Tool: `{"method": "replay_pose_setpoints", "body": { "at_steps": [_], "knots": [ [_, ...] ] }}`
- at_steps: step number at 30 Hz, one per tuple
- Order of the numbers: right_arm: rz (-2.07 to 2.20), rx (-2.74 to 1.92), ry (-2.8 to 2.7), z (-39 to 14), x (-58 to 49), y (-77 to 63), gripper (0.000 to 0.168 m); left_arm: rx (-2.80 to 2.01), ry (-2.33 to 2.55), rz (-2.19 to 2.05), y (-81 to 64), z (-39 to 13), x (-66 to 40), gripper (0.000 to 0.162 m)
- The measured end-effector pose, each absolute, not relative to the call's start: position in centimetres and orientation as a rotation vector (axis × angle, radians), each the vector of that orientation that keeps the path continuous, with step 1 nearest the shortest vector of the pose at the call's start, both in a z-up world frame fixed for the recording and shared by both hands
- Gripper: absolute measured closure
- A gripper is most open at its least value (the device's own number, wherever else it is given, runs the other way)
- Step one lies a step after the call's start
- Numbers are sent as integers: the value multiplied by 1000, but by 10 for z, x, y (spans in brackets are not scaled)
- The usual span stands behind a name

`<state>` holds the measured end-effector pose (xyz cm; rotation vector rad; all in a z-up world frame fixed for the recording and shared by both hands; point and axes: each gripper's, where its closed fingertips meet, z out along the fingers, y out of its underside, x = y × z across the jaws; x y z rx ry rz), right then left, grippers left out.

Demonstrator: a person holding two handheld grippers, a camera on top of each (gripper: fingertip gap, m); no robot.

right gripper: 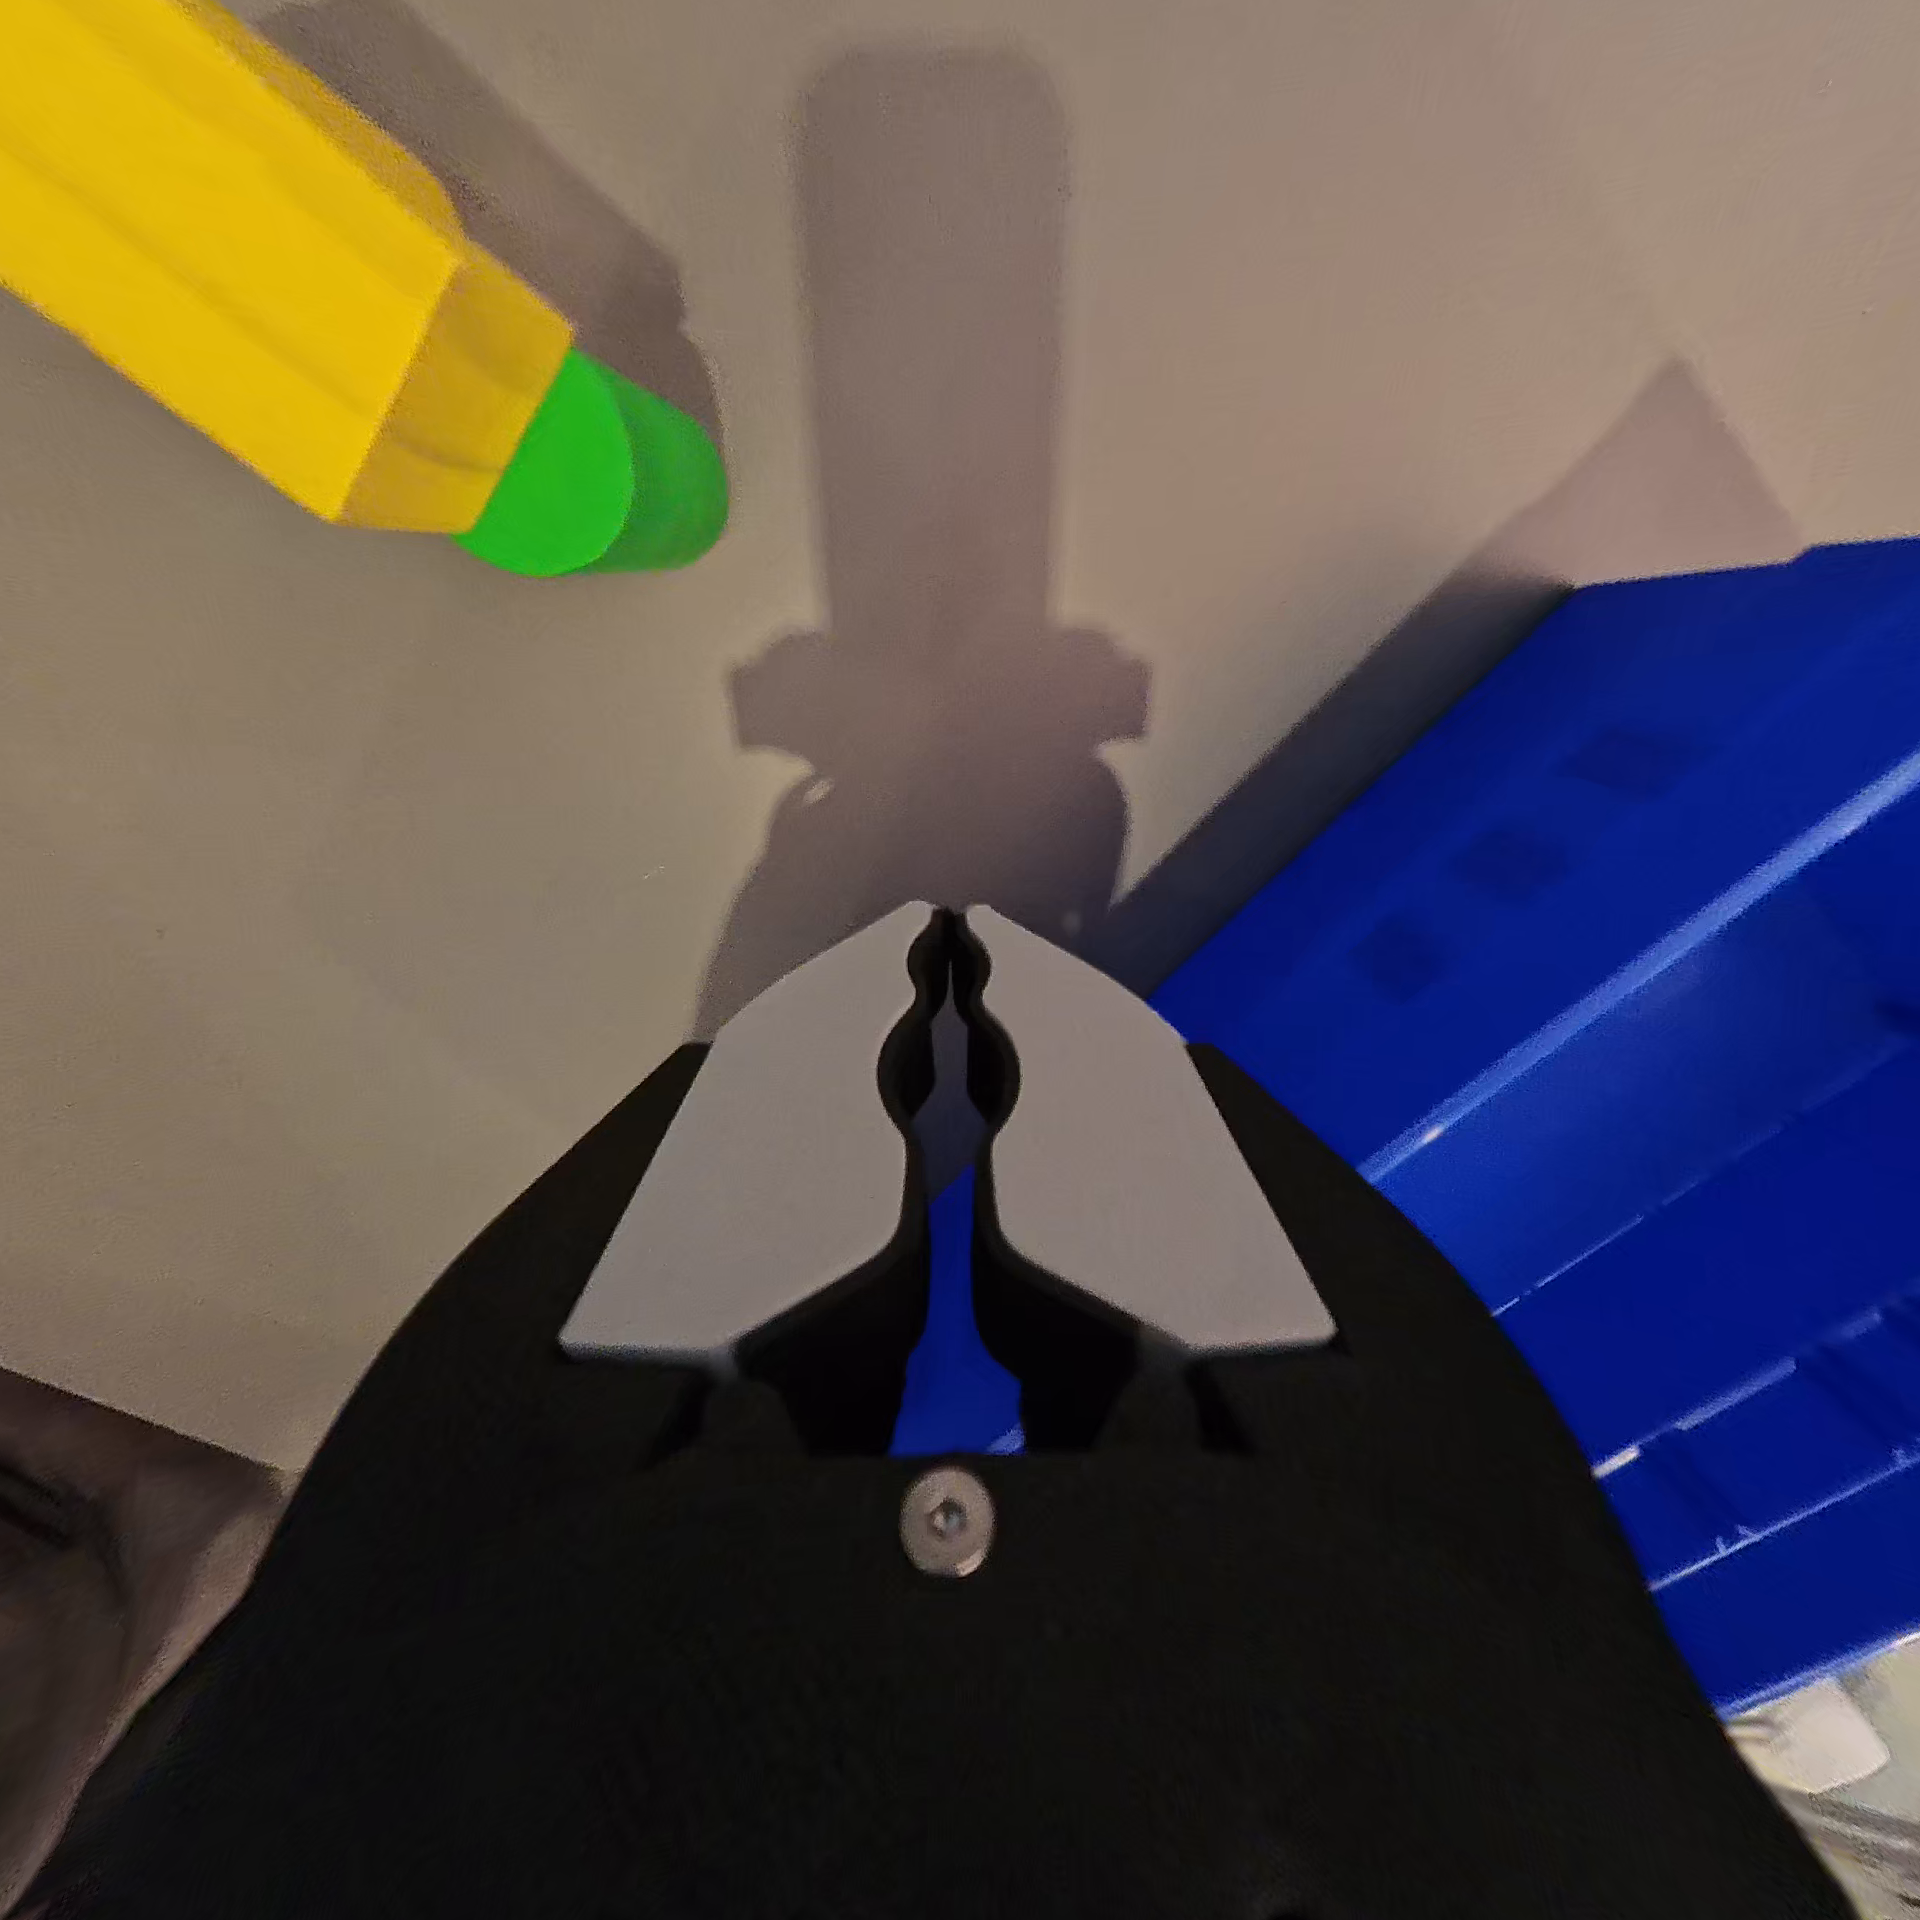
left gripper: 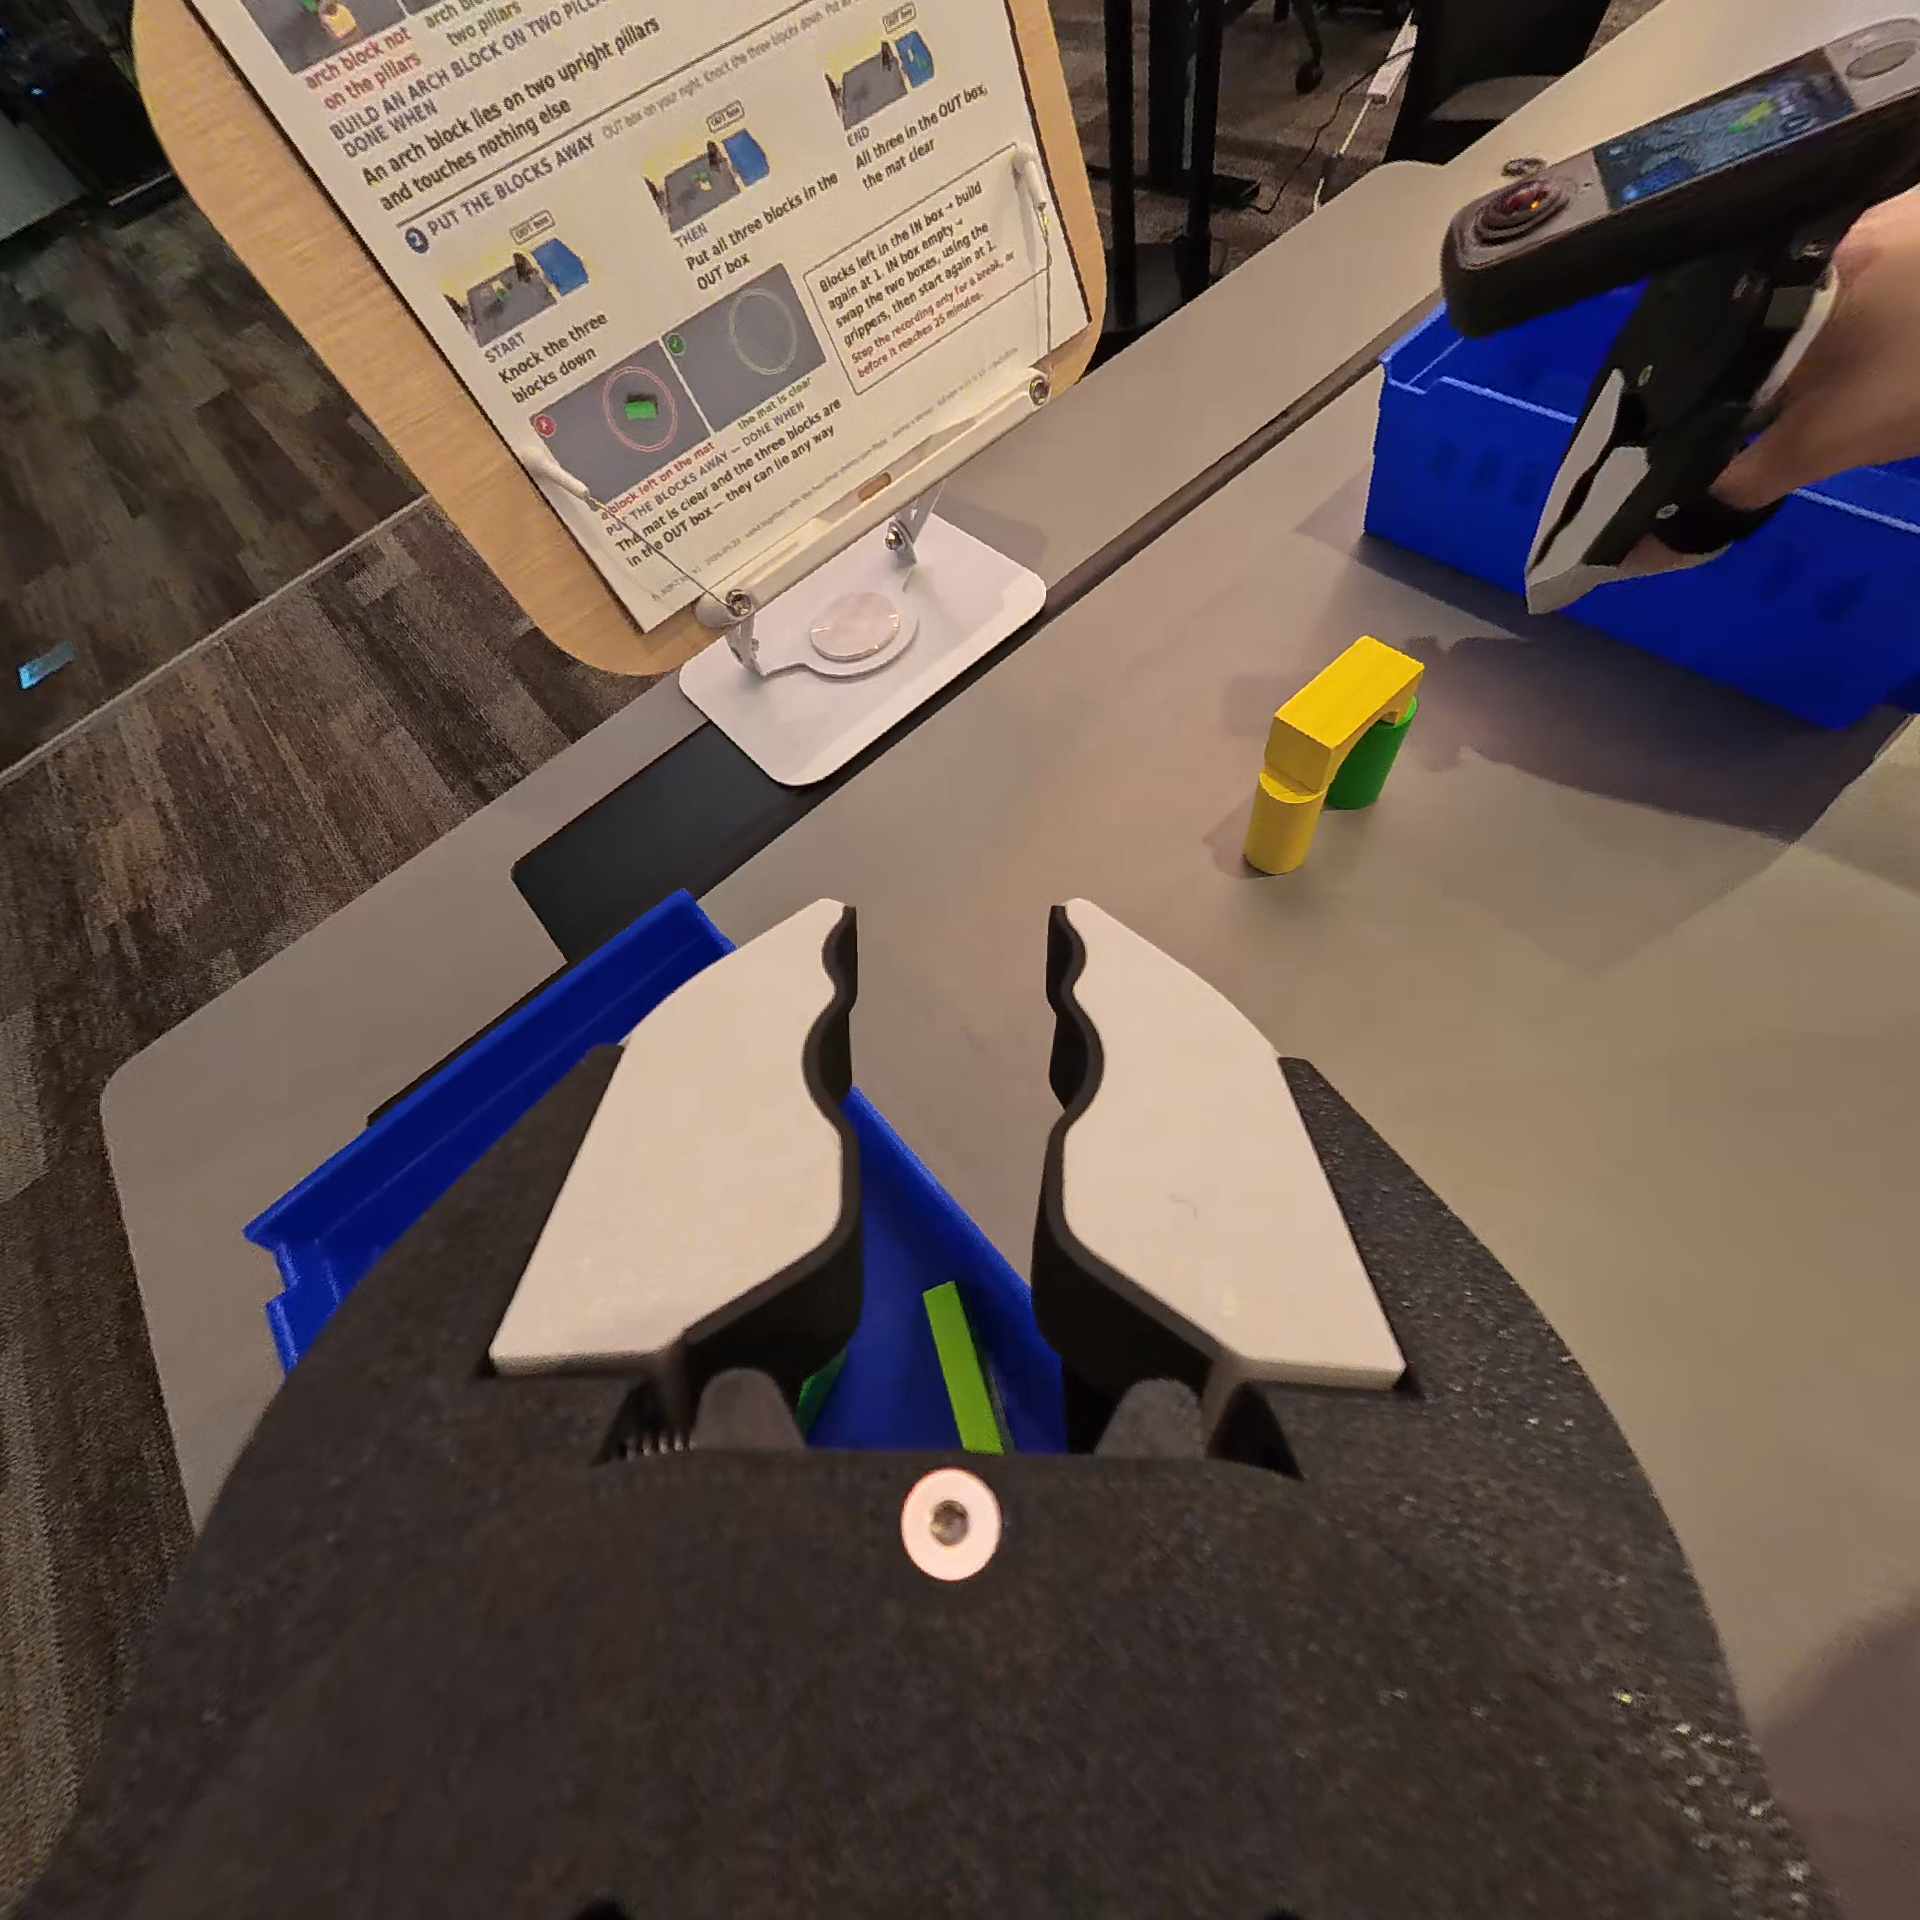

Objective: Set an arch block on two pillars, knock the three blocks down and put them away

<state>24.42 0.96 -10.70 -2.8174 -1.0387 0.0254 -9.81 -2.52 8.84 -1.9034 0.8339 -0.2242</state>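
At the far left of the left wrist view, a blue bin [left gripper: 488,1081] sat on the grey bench [left gripper: 1455,1195] close to its near-left edge, and a flat green block [left gripper: 961,1366] lay inside it, seen between the fingers. The left gripper [left gripper: 951,914] hung over that bin with its jaws spread wide apart and nothing between them. Behind it, a wooden board on a white stand [left gripper: 873,644] carried a printed instruction sheet [left gripper: 665,260], set at the bench's far edge.

Further right, the arch stood complete on the bench: a yellow arch block [left gripper: 1340,712] rested across a yellow pillar [left gripper: 1283,821] on the nearer side and a green pillar [left gripper: 1371,764] on the farther side, both upright. In the right wrist view the same arch block [right gripper: 218,270] and green pillar [right gripper: 592,478] appeared blurred at the upper left, well apart from the fingertips.

At the right, the right gripper [left gripper: 1553,592] was held by a person's hand [left gripper: 1860,353] above the bench, just in front of a second blue bin [left gripper: 1455,416], which stood behind and to the right of the arch. Its own camera showed the right gripper [right gripper: 948,914] with jaws closed tip to tip, holding nothing, its shadow falling on the bench ahead and the bin's blue wall [right gripper: 1558,987] just beside it on the right.
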Motion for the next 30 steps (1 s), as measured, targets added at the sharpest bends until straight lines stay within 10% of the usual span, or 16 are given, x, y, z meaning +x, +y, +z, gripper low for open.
{"method": "replay_pose_setpoints", "body": {
  "at_steps": [30],
  "knots": [
    [-24, -2527, -1430, -69, 76, 17, 167, -1825, 882, -316, -44, 102, -91, 127]
  ]
}}
